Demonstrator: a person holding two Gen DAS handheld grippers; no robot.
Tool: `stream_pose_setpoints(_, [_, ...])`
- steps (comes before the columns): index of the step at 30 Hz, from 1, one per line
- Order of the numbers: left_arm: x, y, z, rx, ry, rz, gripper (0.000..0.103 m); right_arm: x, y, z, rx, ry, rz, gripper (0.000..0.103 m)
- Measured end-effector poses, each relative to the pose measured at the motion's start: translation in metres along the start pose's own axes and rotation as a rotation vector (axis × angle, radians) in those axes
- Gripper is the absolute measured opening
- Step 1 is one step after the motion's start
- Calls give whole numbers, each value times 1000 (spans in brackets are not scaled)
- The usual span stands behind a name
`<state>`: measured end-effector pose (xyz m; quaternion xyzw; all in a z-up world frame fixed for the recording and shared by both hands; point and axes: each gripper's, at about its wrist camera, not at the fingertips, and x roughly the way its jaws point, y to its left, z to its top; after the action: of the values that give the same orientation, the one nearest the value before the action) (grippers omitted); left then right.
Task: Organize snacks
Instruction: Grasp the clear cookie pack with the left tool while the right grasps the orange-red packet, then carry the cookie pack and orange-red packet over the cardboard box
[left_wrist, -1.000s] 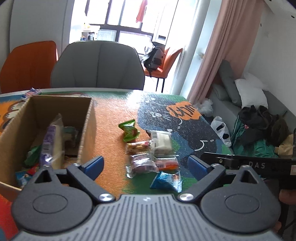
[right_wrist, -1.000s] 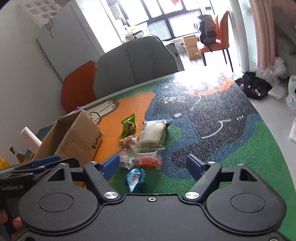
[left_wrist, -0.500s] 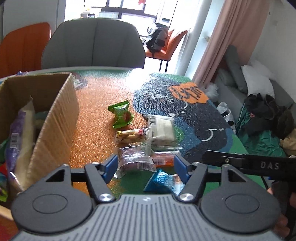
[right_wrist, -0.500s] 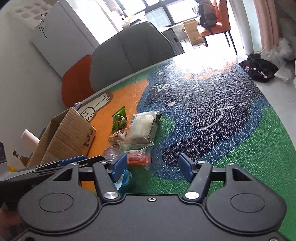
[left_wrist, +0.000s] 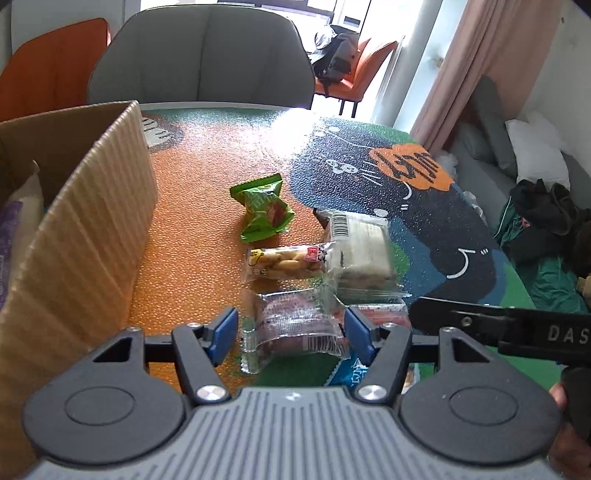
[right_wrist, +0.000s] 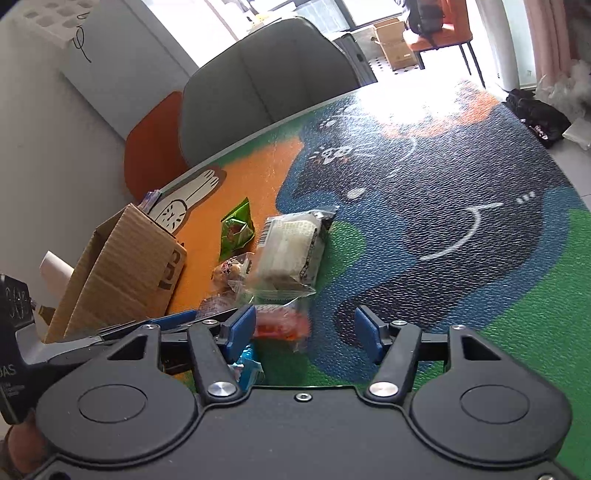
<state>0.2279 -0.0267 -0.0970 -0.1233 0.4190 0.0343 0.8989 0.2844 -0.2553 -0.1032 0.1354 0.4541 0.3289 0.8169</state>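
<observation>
Several snack packs lie on the colourful table mat: a green packet (left_wrist: 264, 210) (right_wrist: 236, 229), a peanut pack (left_wrist: 284, 262), a white cake pack (left_wrist: 360, 245) (right_wrist: 291, 251), a clear pack of dark red snack (left_wrist: 295, 325), an orange-red packet (right_wrist: 280, 325) and a blue packet (right_wrist: 249, 365). My left gripper (left_wrist: 291, 334) straddles the clear dark red pack; its jaws are closing, the pads not pressing on it. My right gripper (right_wrist: 304, 330) hovers low with the orange-red packet beside its left pad, jaws closing, nothing gripped. The open cardboard box (left_wrist: 92, 229) (right_wrist: 122, 269) stands on the left, snacks inside.
A grey chair (left_wrist: 199, 55) and an orange chair (left_wrist: 51, 62) stand behind the table's far edge. The right gripper's black finger (left_wrist: 498, 325) reaches in close to the left one. A sofa with clothes (left_wrist: 543, 210) is off to the right.
Both grippers came down and forward toward the snack pile, and both pairs of jaws narrowed. The left jaws now frame the clear dark red pack.
</observation>
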Motion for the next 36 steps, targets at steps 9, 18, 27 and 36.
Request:
stream_pose_setpoints(9, [0, -5, -7, 47, -18, -12, 44, 11, 6, 1, -8, 17, 9, 57])
stream_pose_setpoints(18, [-4, -4, -10, 34, -16, -68, 39, 13, 12, -1, -12, 25, -15, 31])
stream_pose_setpoints(27, [-17, -3, -9, 16, -24, -95, 36, -8, 18, -2, -43, -35, -21, 18])
stream_pose_setpoints(36, [-43, -2, -8, 23, -70, -93, 36, -36, 28, -1, -62, -113, -20, 17])
